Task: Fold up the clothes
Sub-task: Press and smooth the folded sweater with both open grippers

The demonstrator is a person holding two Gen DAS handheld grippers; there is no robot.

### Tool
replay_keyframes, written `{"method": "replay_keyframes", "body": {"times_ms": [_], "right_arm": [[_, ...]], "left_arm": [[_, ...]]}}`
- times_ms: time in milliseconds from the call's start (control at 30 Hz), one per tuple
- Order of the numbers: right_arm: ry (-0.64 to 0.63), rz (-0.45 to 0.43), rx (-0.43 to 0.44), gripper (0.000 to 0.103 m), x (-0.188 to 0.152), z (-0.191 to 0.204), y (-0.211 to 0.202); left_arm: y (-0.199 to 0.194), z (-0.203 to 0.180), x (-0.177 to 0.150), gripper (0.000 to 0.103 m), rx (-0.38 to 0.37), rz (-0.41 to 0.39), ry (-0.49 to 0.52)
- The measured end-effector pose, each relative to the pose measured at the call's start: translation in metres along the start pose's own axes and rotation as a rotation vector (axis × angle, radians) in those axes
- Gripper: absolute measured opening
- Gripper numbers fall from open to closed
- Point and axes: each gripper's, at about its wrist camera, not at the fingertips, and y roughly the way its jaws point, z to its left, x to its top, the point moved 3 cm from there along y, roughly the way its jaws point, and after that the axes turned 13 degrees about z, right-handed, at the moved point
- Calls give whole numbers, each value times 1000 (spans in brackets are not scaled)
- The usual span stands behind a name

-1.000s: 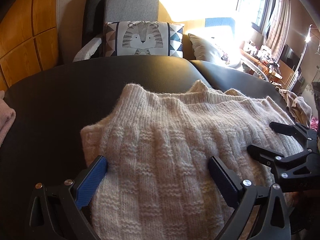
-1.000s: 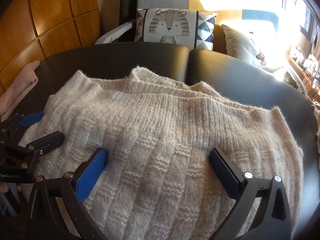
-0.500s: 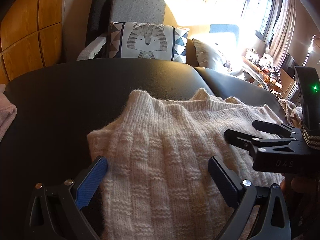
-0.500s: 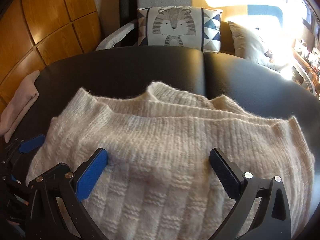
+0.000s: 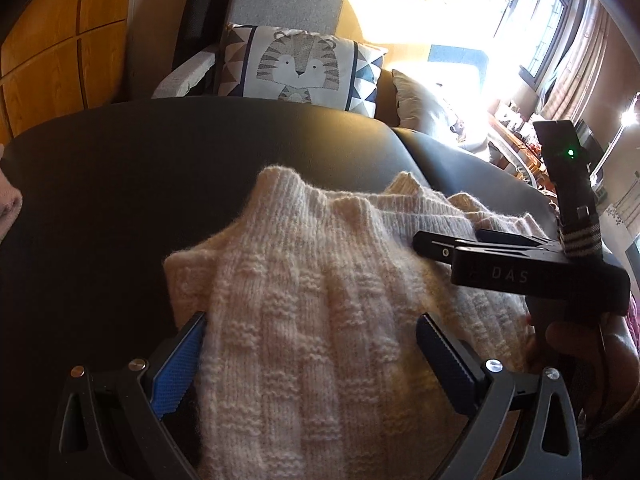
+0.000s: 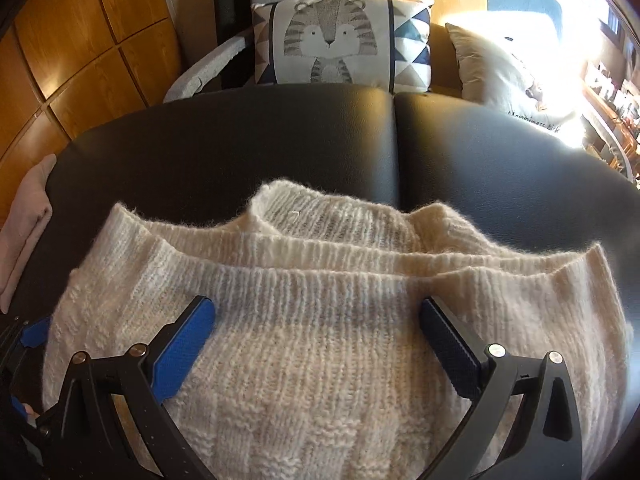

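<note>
at the far left a pink cloth (image 6: 24, 232) lay folded at the edge of the black tabletop (image 6: 280, 140), apart from the work. beside it, in the middle of the tabletop, sat the cream sweater (image 6: 320, 360), already doubled over: ribbed edges were stacked in layers along its far side, so i judged at least one fold done. it was not yet a neat packet, though; the layers sat uneven and bunched, and i guessed one more fold or some squaring up was left.

the left tool (image 5: 308, 344) hung just over the sweater's left part, spread wide and gripping nothing; whether its blue pads touched the knit i could not tell. further right, the right tool (image 6: 316, 328) was likewise wide and empty, low over the ribbed band near the middle. in the left view it showed side-on above the sweater's right half. behind all this stood a tiger cushion (image 6: 340, 40) on a chair.
</note>
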Motion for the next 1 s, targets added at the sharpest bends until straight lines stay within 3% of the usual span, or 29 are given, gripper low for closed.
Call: {"method": "replay_keyframes", "body": {"times_ms": [100,233,367,433,600,767,1000], "right_arm": [[1,-42,-18,103,-10,-14,-15],[52,7,-50,103,-20,-58,0],[92,21,-64,103,-19,-100,7],[120,19,-26,103,-16,-113,9],[111,5,-24,103,-16,-116,6],[153,-106,-2,103,-37,-122,-36],[106,-29,-30,103,-70,-130,-18]], "left_arm": [[4,-10,12,103,21,2,34],[21,-16,22,103,48,19,59],[33,-9,21,103,-5,20,40],[33,-8,19,103,-13,7,38],[31,-12,19,103,4,13,25],[13,-23,24,103,17,-6,32],[33,-36,18,103,60,27,71]]}}
